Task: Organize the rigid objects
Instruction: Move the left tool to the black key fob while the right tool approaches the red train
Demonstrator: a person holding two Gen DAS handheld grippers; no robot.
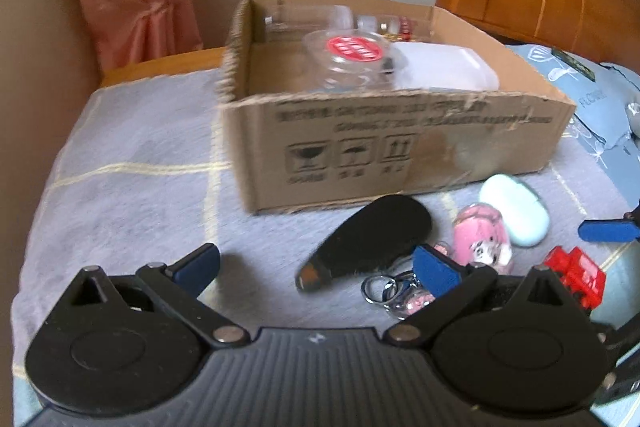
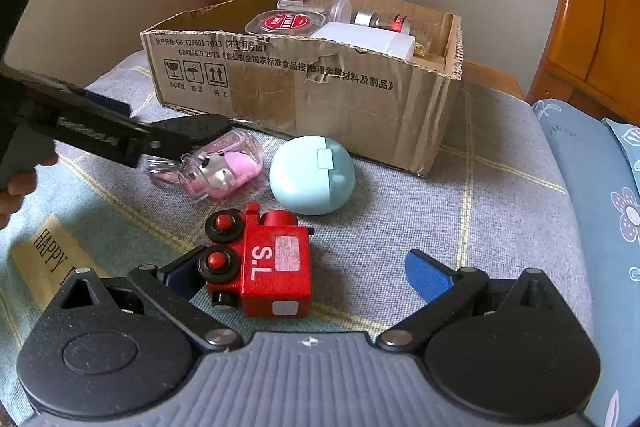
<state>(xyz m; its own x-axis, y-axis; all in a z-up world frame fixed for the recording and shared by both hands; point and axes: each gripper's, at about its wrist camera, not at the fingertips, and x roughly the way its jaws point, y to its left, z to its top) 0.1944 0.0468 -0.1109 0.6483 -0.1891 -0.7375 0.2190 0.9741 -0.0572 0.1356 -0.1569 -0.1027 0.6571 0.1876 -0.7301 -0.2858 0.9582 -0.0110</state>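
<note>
The jaws of the left gripper (image 1: 316,265) stand wide apart with nothing between them, low in the left wrist view; the jaws of the right gripper (image 2: 308,277) are likewise apart, and the red toy train (image 2: 264,267) lies between them, closer to the left-hand blue pad, though contact cannot be told. The train lies on its side, its long axis running from lower centre up toward the frame's middle, black wheels with red hubs facing left; white letters "S.L" read sideways on its flank beside a pale sticker.

Just above it sits a mint-green oval case (image 2: 312,174) with a small clasp, and to its left a clear keychain case (image 2: 222,167) holding a pink figure, its ring end pointing left. In the left wrist view a black brush-like thing (image 1: 372,241) lies with its long axis slanting from lower left to upper right, toward the cardboard box (image 2: 320,95).

The box stands in the upper middle on a grey checked bed cover (image 2: 460,227). Its front shows handling symbols and print including "GB/T29601 2013" and "GB4806.9 2023". Inside are a clear round container with a red label (image 2: 285,23), a white box (image 2: 372,39) and small jars. At lower left a cushion (image 2: 48,259) reads "HAPPY"
</note>
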